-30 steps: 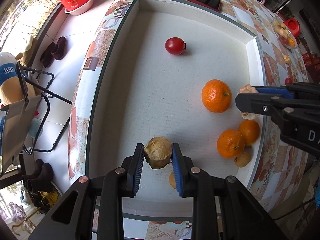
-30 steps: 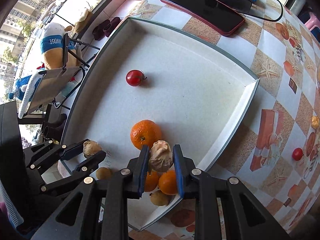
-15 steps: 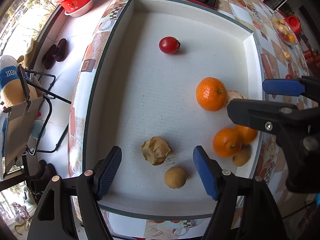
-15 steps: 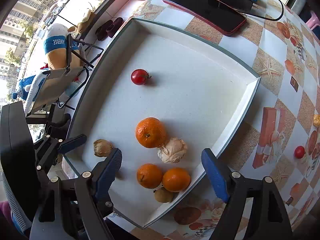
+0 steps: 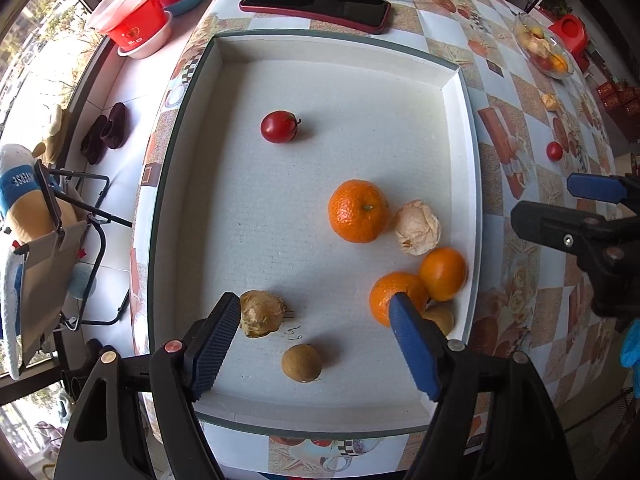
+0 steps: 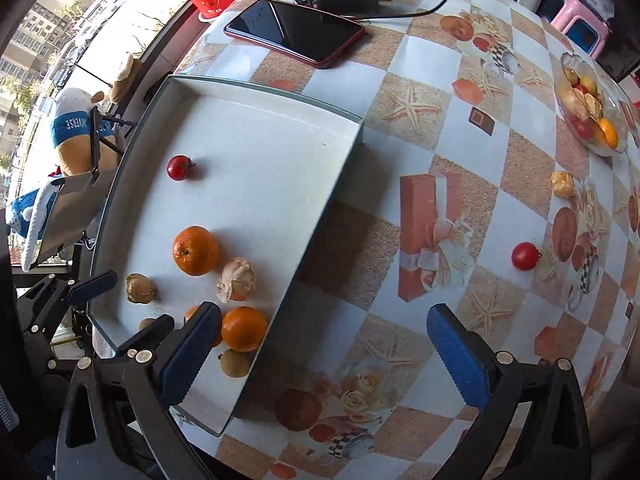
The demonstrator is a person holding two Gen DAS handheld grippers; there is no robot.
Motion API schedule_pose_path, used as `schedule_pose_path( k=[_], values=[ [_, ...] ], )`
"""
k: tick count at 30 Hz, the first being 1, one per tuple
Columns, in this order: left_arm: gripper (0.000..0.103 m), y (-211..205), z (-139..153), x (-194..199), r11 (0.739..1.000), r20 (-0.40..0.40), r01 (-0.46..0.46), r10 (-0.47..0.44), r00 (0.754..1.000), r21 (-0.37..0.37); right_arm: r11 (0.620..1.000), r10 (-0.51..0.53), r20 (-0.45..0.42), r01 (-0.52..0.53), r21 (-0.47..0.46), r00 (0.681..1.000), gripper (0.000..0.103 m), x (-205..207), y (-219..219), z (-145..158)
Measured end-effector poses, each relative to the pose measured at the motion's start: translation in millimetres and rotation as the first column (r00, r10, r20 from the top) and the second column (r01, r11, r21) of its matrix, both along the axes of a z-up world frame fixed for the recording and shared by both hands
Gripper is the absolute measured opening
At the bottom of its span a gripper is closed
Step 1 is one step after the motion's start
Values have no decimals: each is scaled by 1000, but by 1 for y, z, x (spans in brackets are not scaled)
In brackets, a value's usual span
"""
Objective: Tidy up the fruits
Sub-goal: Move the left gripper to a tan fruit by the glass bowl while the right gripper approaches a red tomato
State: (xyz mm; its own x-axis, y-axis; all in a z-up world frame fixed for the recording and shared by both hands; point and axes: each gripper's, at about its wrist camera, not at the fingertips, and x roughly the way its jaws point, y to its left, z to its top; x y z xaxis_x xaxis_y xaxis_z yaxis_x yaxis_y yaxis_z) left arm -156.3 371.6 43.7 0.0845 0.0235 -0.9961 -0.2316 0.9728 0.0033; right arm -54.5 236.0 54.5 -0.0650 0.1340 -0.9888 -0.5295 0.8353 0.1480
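A: How far along is the sorting looking?

B: Partly there, I'd judge. The white tray (image 5: pixel 460 168) is holding three oranges (image 5: pixel 359 211), one red tomato (image 5: pixel 279 126), two papery husked fruits (image 5: pixel 262 313) and two small brown round fruits (image 5: pixel 301 362). Out on the tablecloth (image 6: pixel 472 152), a second tomato (image 6: pixel 525 255) and a yellowish piece (image 6: pixel 563 184) are lying loose, and a glass bowl (image 6: pixel 588 100) of fruit is sitting beyond them.

A: And the grippers?

B: The left gripper (image 5: pixel 312 344) is standing open over the tray with nothing pinched. The darker husked fruit is lying just beside its left pad, and one brown fruit is sitting between the fingers, untouched. The right gripper (image 6: pixel 324 344) is opening wide and is empty, with only tablecloth between its fingers.

A: So where is the next fruit for the right one?

B: The loose tomato is lying ahead of it and off to its right, well apart from the fingertips. The paler husked fruit (image 6: pixel 237 280) is sitting in the tray, ahead of its left finger (image 6: pixel 188 352).
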Motion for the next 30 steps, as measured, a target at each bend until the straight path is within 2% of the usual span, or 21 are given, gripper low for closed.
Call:
schedule_pose_path(
  k=[7, 18, 25, 27, 30],
  values=[
    [80, -34, 13, 17, 997, 16, 80, -79, 997, -5, 987, -126, -33, 122, -104, 991, 103, 5, -72, -23],
    [80, -87, 24, 47, 979, 23, 205, -205, 979, 1, 939, -286, -65, 266, -218, 956, 103, 1, -179, -57],
    [80, -116, 32, 88, 967, 39, 255, -254, 966, -18, 915, -342, -48, 321, -245, 938, 103, -7, -237, -68],
    [80, -122, 32, 103, 967, 41, 255, -254, 966, -26, 915, -359, -57, 339, -217, 932, 103, -9, -249, -69],
    [80, -134, 31, 128, 966, 43, 254, -252, 967, -40, 924, -337, -40, 323, -204, 941, 103, -13, -256, -67]
  ],
)
